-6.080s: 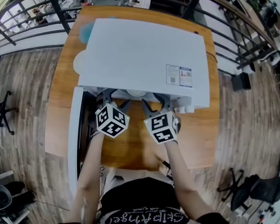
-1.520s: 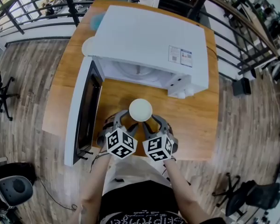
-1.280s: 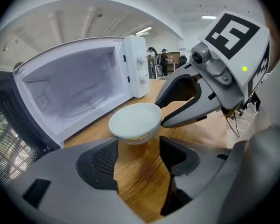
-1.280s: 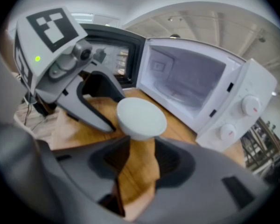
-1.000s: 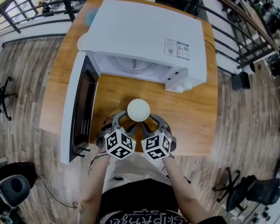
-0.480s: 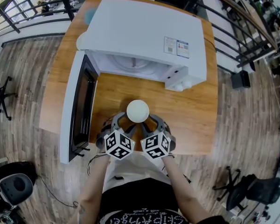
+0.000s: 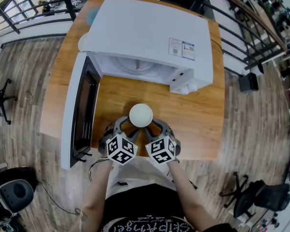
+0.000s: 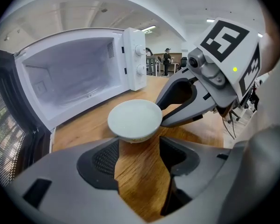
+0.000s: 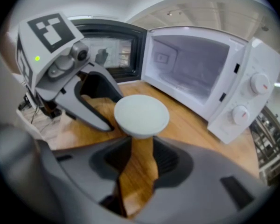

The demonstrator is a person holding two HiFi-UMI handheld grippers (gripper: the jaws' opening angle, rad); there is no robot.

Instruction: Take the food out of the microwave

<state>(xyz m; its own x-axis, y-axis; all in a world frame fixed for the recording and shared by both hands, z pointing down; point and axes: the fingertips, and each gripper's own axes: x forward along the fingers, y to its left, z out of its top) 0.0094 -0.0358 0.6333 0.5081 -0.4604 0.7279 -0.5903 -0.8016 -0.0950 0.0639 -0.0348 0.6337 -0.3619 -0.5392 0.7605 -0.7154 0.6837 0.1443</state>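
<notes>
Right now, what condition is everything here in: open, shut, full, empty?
Microwave door: wide open.
Microwave cavity: empty.
Bowl: upright on the table, gripped by neither gripper.
Left gripper: jaws apart, nothing between them.
Right gripper: jaws apart, just been closing, nothing between them.

The head camera looks steeply down, while cameras on the left claw (image 7: pixel 122 126) and right claw (image 7: pixel 158 127) look closely ahead at the same bowl (image 7: pixel 140 115) and microwave (image 7: pixel 145 33).

The bowl (image 7: pixel 140 115) is pale white, the microwave (image 7: pixel 145 33) white with a black-framed door (image 7: pixel 82 110), the table (image 7: pixel 198 124) orange-brown wood grain.
</notes>
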